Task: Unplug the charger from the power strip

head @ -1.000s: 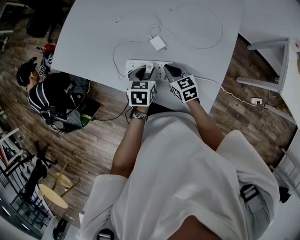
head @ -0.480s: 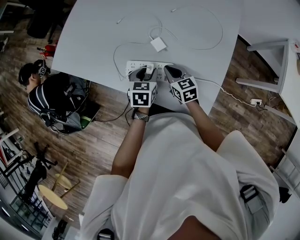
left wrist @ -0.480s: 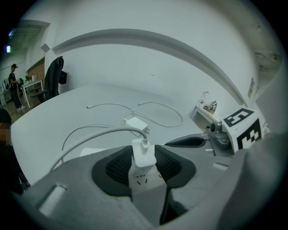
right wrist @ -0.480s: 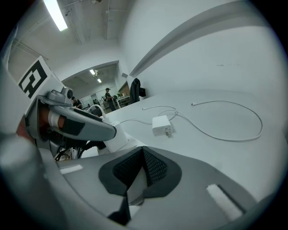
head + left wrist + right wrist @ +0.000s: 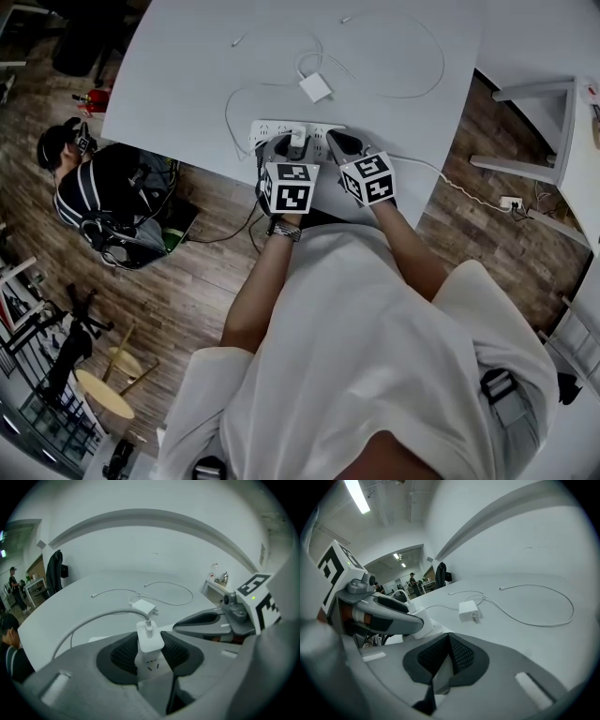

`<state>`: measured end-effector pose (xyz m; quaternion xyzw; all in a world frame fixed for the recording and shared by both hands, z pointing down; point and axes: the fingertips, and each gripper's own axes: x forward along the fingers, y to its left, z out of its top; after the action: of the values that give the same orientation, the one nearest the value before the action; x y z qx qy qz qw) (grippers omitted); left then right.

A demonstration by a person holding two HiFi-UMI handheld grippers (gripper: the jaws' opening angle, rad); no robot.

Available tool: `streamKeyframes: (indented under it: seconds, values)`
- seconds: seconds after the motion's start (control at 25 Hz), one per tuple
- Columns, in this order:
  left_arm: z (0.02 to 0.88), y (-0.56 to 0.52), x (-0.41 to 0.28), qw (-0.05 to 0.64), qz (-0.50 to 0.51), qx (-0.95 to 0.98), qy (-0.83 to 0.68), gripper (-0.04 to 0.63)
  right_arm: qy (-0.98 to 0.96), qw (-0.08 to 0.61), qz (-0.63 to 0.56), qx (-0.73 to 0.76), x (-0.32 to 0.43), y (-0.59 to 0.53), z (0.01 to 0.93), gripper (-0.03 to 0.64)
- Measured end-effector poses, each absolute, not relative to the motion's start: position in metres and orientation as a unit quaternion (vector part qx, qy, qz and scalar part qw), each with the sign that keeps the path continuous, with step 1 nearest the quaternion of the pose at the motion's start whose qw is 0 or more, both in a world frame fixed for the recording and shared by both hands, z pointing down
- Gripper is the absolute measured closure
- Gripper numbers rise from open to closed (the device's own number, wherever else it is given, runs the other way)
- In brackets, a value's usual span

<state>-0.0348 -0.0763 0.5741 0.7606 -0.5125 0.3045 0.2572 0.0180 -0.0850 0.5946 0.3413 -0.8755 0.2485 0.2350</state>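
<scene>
status: grip's on, pull hasn't happened | charger (image 5: 150,641) still plugged upright into the power strip (image 5: 264,131) | left gripper (image 5: 292,147) jaws clamped on the charger's sides | right gripper (image 5: 449,648) jaws together, tip on the strip right of the charger, probably pinning it | todo: yank it out

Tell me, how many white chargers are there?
2. One plugged charger stands in the power strip, clamped in the left gripper; one loose charger lies farther out on the table. None looks hidden.
</scene>
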Motion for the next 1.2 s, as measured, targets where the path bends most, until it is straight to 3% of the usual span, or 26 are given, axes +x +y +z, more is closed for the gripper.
streamKeyframes:
  seconds: [0.2, 0.8, 1.2]
  values:
    - [0.5764, -0.0742, -0.0330, 0.202, 0.366, 0.765, -0.490, 0.428, -0.878, 0.233, 0.243, 0.340, 0.0170, -0.0856, 0.5939, 0.615]
    - [0.5718, -0.0760, -0.0366, 0.302, 0.275, 0.768, -0.494, 0.439, -0.880, 0.230, 0.238, 0.339, 0.0174, -0.0853, 0.5932, 0.615]
    - [0.5728, -0.0755, -0.0337, 0.261, 0.319, 0.768, -0.490, 0.439, -0.880, 0.231, 0.235, 0.341, 0.0182, -0.0844, 0.5943, 0.615]
